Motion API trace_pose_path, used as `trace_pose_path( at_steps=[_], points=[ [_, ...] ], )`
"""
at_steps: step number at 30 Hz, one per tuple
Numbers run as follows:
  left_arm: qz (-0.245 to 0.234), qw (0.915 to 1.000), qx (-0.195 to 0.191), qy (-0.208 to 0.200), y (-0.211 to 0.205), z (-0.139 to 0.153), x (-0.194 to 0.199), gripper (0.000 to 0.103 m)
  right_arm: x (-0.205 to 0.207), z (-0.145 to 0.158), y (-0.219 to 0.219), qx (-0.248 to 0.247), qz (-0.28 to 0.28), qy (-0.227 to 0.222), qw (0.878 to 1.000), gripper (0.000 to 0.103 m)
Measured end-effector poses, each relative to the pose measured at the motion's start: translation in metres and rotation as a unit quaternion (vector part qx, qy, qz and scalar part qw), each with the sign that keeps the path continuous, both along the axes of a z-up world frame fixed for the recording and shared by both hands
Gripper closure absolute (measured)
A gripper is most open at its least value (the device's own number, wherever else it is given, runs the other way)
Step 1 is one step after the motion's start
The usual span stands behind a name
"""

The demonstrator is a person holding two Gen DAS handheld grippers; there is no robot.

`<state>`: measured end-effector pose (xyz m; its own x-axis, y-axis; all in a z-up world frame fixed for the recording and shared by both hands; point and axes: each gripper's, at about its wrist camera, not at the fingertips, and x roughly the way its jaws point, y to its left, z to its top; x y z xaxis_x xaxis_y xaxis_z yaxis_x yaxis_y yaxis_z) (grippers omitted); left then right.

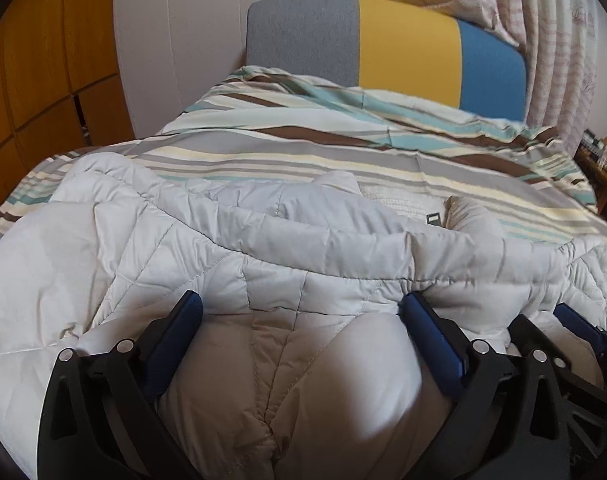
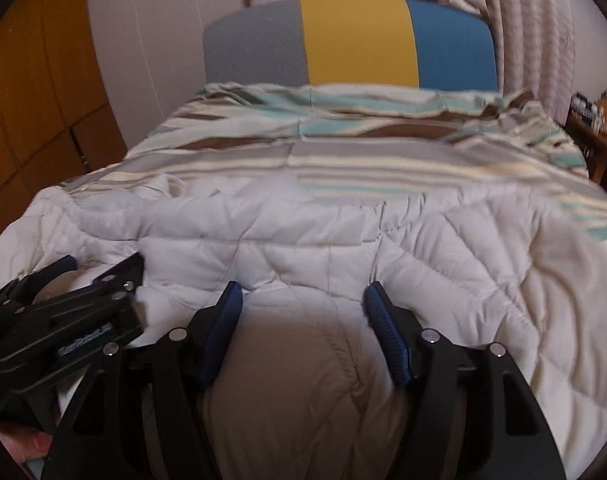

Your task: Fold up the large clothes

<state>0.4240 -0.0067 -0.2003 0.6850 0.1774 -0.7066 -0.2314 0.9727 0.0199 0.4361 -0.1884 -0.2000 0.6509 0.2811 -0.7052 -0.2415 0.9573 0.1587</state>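
A pale quilted puffer jacket (image 1: 287, 248) lies spread across the near part of a bed, on a striped cover (image 1: 343, 148), its collar end toward the coloured headboard (image 1: 383, 44). One long roll of its fabric already lies doubled across the body, so a first fold seems made or under way; the piece is far from compact, and most of the folding looks left to do. The left gripper (image 1: 299, 312) has its jaws wide apart with a thick bulge of jacket between them. The right gripper (image 2: 303, 300), just beside it, likewise straddles a padded bulge, jaws spread. Whether either truly pinches the cloth cannot be told.
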Motion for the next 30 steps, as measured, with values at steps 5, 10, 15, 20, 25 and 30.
trace_pose_path(
  at_steps=[5, 10, 15, 20, 25, 30],
  points=[
    [0.002, 0.9999, 0.003, 0.011, 0.000, 0.000, 0.004, 0.003, 0.005, -0.004, -0.001, 0.002, 0.000, 0.008, 1.000, 0.036],
    [-0.030, 0.9981, -0.026, 0.048, 0.010, 0.021, -0.007, 0.003, 0.008, 0.006, -0.013, 0.040, 0.018, 0.032, 0.998, 0.032],
    [-0.019, 0.9994, 0.029, 0.004, 0.037, 0.058, -0.044, 0.003, -0.029, 0.048, -0.042, 0.077, -0.001, -0.013, 0.997, 0.032],
    [0.035, 0.9953, 0.091, 0.000, 0.073, 0.060, -0.062, 0.003, -0.052, 0.053, -0.066, 0.025, -0.031, -0.029, 0.999, 0.028],
    [0.054, 0.9952, 0.075, 0.032, 0.098, 0.032, -0.055, 0.003, -0.038, 0.025, -0.082, -0.009, -0.060, 0.006, 0.998, 0.027],
    [0.054, 0.9978, 0.034, 0.019, 0.109, 0.012, -0.053, 0.003, -0.035, 0.002, -0.070, -0.046, -0.060, -0.001, 0.997, 0.023]
  ],
)
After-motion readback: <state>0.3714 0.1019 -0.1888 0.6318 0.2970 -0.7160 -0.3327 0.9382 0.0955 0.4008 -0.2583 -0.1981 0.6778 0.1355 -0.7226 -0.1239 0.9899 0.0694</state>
